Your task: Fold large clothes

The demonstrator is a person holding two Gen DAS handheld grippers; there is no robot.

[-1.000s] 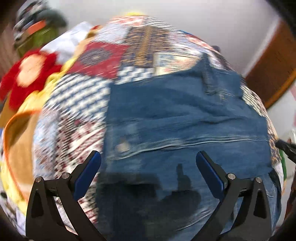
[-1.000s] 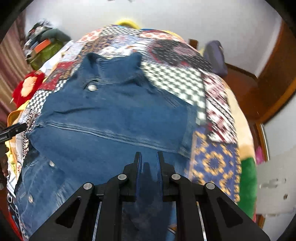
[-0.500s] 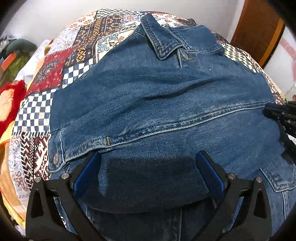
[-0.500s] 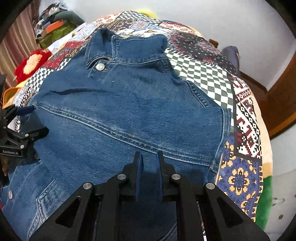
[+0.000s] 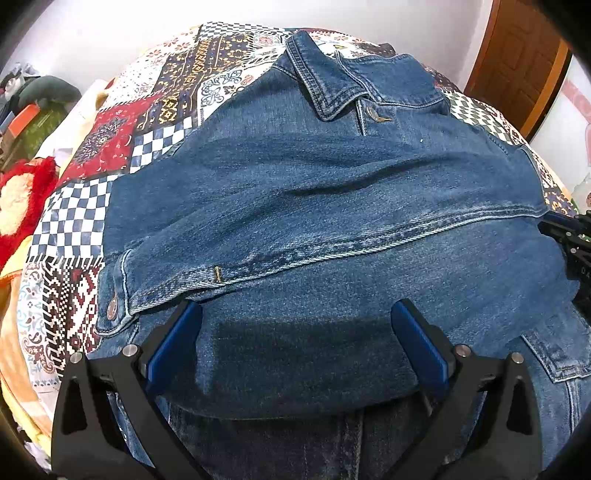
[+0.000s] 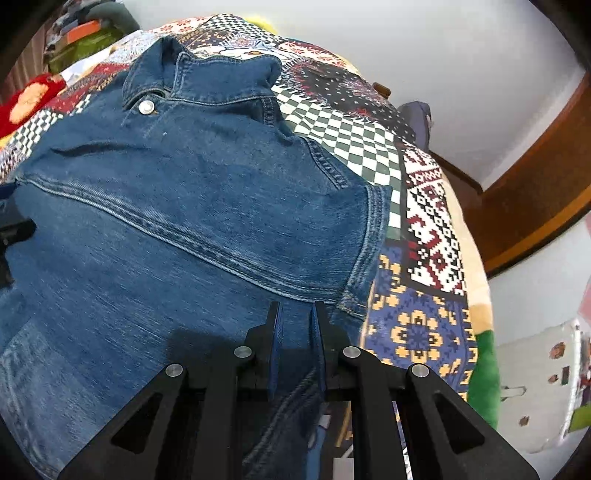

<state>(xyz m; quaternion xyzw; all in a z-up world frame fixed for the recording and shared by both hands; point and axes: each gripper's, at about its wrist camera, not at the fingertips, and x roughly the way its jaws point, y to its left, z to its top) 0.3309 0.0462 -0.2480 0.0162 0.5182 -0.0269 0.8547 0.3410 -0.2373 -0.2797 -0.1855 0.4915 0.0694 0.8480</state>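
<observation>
One blue denim jacket (image 5: 314, 206) spread across a patchwork quilt (image 5: 81, 214) on a bed, collar (image 5: 325, 85) at the far end, one sleeve folded crosswise over the body with its cuff (image 5: 118, 295) at the left edge. Two metal buttons visible from the left wrist view: one at the collar (image 5: 373, 113), one on the cuff (image 5: 112, 307). Left gripper (image 5: 295, 332) low over the near part of the jacket, its two blue-padded fingers (image 5: 173, 343) spread wide apart, denim lying beneath and between them but nothing pinched. Right gripper (image 6: 297, 325) over the jacket's near right side, beside the folded sleeve's end (image 6: 369, 236), its two fingers drawn nearly together with only a narrow slot left; denim seen in that slot, though possibly just cloth lying beneath rather than clamped, too unclear to say. Each gripper's black tip just visible at the edge of the other's view. Beyond the quilt: one red and orange plush toy (image 5: 18, 199) at the left, one heap of green and orange items (image 6: 85, 33) in the far left corner, one green cushion or cloth (image 6: 485, 373) at the right edge of the bed, one brown wooden door (image 5: 517, 62), plain pale walls.
</observation>
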